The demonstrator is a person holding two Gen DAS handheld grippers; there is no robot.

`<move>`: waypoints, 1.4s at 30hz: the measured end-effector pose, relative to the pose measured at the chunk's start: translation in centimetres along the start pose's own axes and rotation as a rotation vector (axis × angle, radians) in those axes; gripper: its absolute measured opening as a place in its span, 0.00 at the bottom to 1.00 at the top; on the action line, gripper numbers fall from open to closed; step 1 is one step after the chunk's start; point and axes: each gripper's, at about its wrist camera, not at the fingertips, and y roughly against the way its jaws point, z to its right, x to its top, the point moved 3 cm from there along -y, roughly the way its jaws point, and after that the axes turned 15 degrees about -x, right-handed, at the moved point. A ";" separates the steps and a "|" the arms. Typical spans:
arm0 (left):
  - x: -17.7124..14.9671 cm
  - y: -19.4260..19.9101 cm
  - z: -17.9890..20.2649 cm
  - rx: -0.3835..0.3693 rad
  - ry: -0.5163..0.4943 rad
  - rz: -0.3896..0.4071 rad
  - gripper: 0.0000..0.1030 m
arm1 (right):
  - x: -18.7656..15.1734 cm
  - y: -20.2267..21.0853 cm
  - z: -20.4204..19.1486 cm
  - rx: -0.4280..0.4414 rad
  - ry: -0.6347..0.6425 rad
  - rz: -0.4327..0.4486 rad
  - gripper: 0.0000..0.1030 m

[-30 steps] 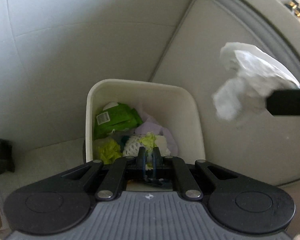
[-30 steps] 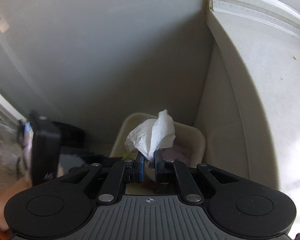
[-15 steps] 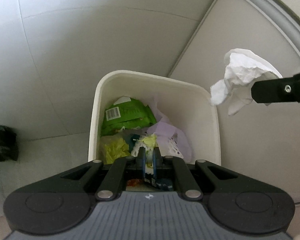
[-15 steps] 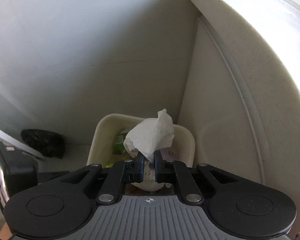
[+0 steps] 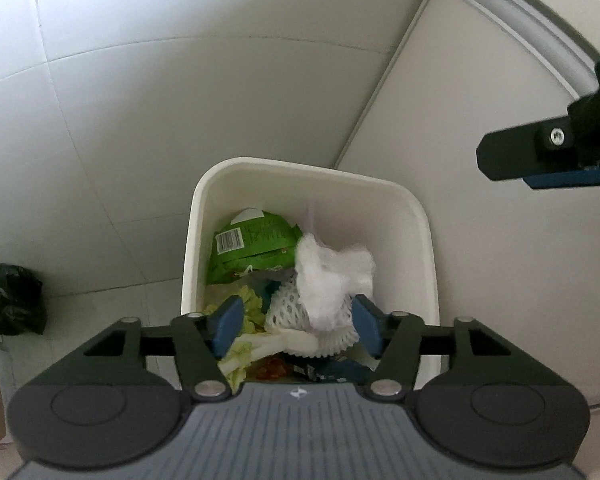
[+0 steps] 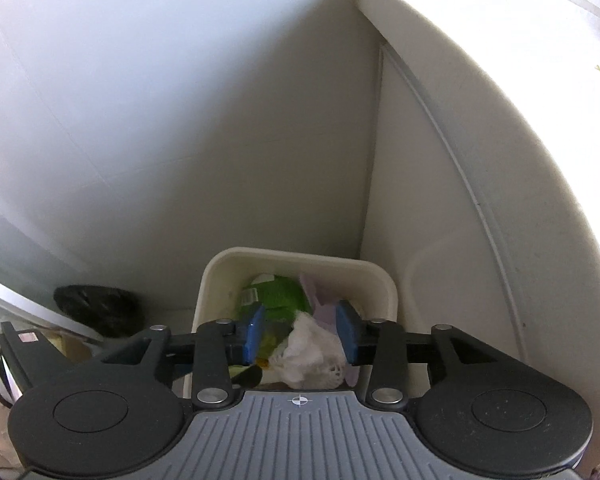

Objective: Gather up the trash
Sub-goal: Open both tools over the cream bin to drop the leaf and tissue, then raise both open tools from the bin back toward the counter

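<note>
Tongs (image 5: 296,326) (image 6: 302,334) both just parted, gripping nothing; crumpled tissue (image 5: 332,280) seemingly atop bin (image 5: 416,208) trash.

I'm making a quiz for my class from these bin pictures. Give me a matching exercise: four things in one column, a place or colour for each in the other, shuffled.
Things:
1. snack packet
2. crumpled tissue
3. black bag
4. bin

Descriptions:
A. on the floor left of the bin
B. cream, open-topped, in the corner
C. green, with a barcode
D. white, on top of the trash

Pairs: 1-C, 2-D, 3-A, 4-B
</note>
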 end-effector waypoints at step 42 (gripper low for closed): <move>3.9 11.9 10.1 -0.162 -0.296 0.173 0.99 | -0.3 15.8 14.5 0.042 -0.105 0.400 0.80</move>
